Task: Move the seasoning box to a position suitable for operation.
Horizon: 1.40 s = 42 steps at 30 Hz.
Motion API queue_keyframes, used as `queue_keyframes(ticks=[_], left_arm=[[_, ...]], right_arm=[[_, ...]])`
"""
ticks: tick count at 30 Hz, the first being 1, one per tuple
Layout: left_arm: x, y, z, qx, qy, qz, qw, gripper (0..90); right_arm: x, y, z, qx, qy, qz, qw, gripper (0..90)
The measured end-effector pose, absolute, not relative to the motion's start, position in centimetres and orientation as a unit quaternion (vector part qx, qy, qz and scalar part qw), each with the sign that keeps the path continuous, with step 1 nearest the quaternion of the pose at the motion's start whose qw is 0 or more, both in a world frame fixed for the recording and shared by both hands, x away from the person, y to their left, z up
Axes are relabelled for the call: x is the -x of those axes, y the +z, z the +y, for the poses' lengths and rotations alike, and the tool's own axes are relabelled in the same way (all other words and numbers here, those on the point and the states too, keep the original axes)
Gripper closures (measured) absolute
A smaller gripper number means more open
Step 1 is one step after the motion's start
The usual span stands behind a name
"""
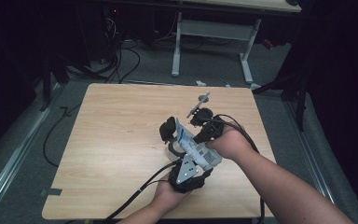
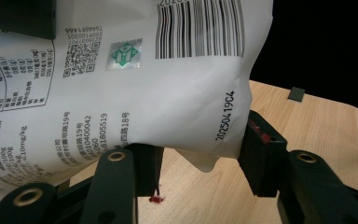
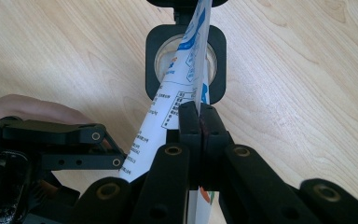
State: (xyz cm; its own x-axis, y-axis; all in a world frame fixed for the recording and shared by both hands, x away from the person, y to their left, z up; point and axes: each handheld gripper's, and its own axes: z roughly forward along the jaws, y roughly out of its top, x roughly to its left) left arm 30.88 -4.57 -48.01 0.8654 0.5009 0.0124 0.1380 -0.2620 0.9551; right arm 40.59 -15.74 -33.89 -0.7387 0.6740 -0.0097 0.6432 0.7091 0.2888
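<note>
A white printed bag point(image 1: 192, 142) is held tilted over a black square jar point(image 3: 154, 60) with a round mouth, its upper end over the opening. My left gripper point(image 1: 196, 162) grips the bag's lower end; in the left gripper view its pads point(image 2: 256, 154) press both sides of the bag point(image 2: 168, 93) near a printed date. My right gripper point(image 1: 204, 136) is shut on the bag's thin edge point(image 3: 189, 79), its jaws together around the film point(image 3: 200, 123). The left gripper's black linkage point(image 3: 60, 144) lies at the left in the right gripper view.
The wooden table point(image 1: 116, 140) has bare room on its left half. A black lid-like piece point(image 1: 168, 128) stands beside the jar. A black round object with a silver handle point(image 1: 198, 103) lies behind the hands. Cables point(image 1: 135, 193) trail off the near edge.
</note>
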Motion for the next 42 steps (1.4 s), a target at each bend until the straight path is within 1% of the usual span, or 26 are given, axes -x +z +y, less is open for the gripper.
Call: queue_keyframes(ticks=[42], left_arm=[[-30.98,-47.8,-4.5,-0.774,0.159,0.206,0.577,54.9]], right_arm=[[-40.81,-33.83,-15.34,-0.349,0.131,0.926,0.06,90.0]])
